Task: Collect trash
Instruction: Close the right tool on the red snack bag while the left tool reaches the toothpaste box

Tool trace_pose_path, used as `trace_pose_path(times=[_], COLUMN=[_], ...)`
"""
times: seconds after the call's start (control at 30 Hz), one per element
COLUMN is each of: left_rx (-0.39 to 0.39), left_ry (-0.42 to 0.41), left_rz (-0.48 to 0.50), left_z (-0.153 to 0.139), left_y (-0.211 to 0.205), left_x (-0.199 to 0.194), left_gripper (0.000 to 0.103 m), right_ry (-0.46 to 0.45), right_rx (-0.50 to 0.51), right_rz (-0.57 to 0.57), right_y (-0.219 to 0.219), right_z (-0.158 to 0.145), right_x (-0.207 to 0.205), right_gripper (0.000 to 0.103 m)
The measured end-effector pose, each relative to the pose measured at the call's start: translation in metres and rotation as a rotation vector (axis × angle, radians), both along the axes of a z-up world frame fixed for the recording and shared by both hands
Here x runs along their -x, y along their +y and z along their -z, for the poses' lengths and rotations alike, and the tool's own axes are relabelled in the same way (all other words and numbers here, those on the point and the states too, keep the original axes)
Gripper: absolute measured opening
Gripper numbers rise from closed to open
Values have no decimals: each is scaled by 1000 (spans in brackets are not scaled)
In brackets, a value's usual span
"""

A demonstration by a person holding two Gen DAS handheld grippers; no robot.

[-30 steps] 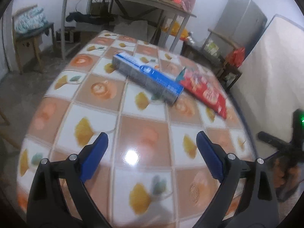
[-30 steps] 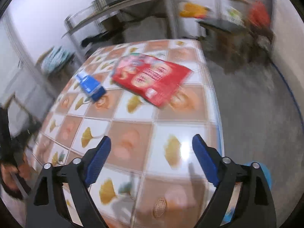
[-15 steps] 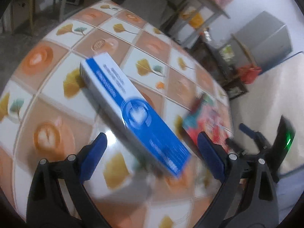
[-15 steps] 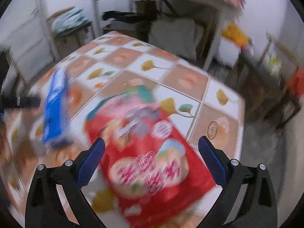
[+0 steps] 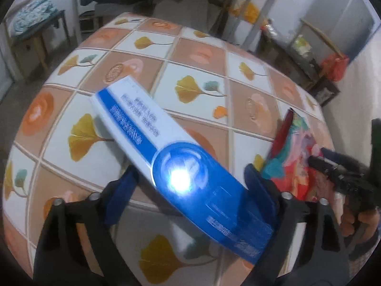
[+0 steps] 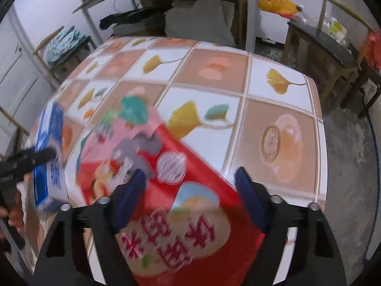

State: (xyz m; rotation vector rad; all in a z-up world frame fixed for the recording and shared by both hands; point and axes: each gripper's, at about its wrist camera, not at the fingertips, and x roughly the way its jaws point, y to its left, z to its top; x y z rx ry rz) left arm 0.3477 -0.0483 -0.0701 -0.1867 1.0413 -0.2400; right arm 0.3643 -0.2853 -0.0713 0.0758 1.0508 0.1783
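A long blue and white box (image 5: 171, 157) lies on the tiled table (image 5: 202, 54). My left gripper (image 5: 190, 186) is open with its jaws on either side of the box's blue end. A red snack bag (image 6: 171, 186) lies flat to the right of the box. My right gripper (image 6: 190, 190) is open, its jaws straddling the bag. The bag also shows at the right of the left wrist view (image 5: 293, 157). The box shows at the left of the right wrist view (image 6: 50, 157).
The table's right edge (image 6: 321, 143) drops to a grey floor. Chairs (image 6: 333, 54), a metal shelf rack (image 5: 238, 4) and a grey cabinet (image 5: 338, 16) stand behind the table. A stool with a patterned cushion (image 5: 31, 16) is at the far left.
Both grippers moved forward and down onto the table. The left one closed in around the blue box, the right one around the red bag. Both stayed open.
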Motion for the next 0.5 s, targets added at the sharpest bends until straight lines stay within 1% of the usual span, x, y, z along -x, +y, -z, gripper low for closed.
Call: trace_pose_path(times=[0.03, 0.07, 0.23, 0.27, 0.33, 0.43, 0.5], left_rx=[7, 15, 22, 20, 15, 10, 9], left_ry=[2, 5, 1, 1, 2, 0, -5], left_rz=[6, 15, 44, 57, 78, 109, 125], left_z=[-1, -2, -4, -5, -6, -7, -8], left_y=[1, 3, 10, 10, 11, 15, 18], left_x=[2, 4, 17, 22, 29, 49, 69], left_gripper=[76, 73, 66, 64, 62, 60, 58], right_ry=[0, 0, -2, -2, -1, -1, -1], right_rx=[10, 13, 35, 33, 28, 25, 15], right_rz=[-4, -7, -2, 5, 20, 33, 33], right_y=[3, 3, 12, 13, 15, 18, 20], right_z=[0, -2, -4, -4, -5, -5, -6], right_x=[6, 15, 54, 62, 76, 100, 119], right_gripper=[63, 60, 38, 35, 21, 10, 8])
